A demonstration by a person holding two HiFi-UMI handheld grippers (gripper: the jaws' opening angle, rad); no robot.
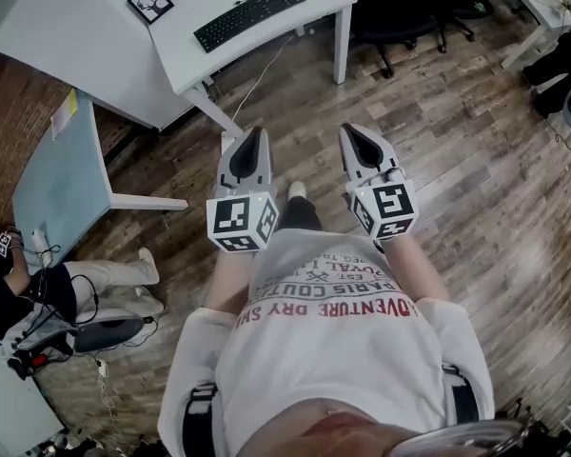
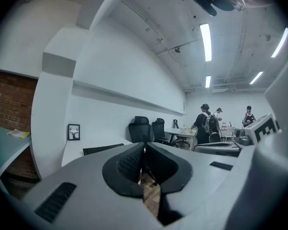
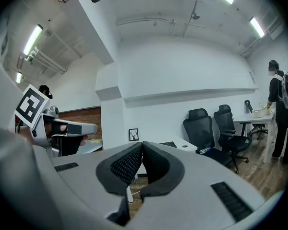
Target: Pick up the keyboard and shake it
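Atop the desk point(image 1: 95, 36), the keyboard point(image 1: 248, 15) lies well beyond left gripper point(image 1: 258, 133) and right gripper point(image 1: 353, 131) (both closed, empty).

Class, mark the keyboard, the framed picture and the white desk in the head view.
keyboard point(image 1: 249, 15): head view, middle of its key rows.
framed picture point(image 1: 150, 2): head view, centre of the frame.
white desk point(image 1: 95, 27): head view, bare top left of the frame.
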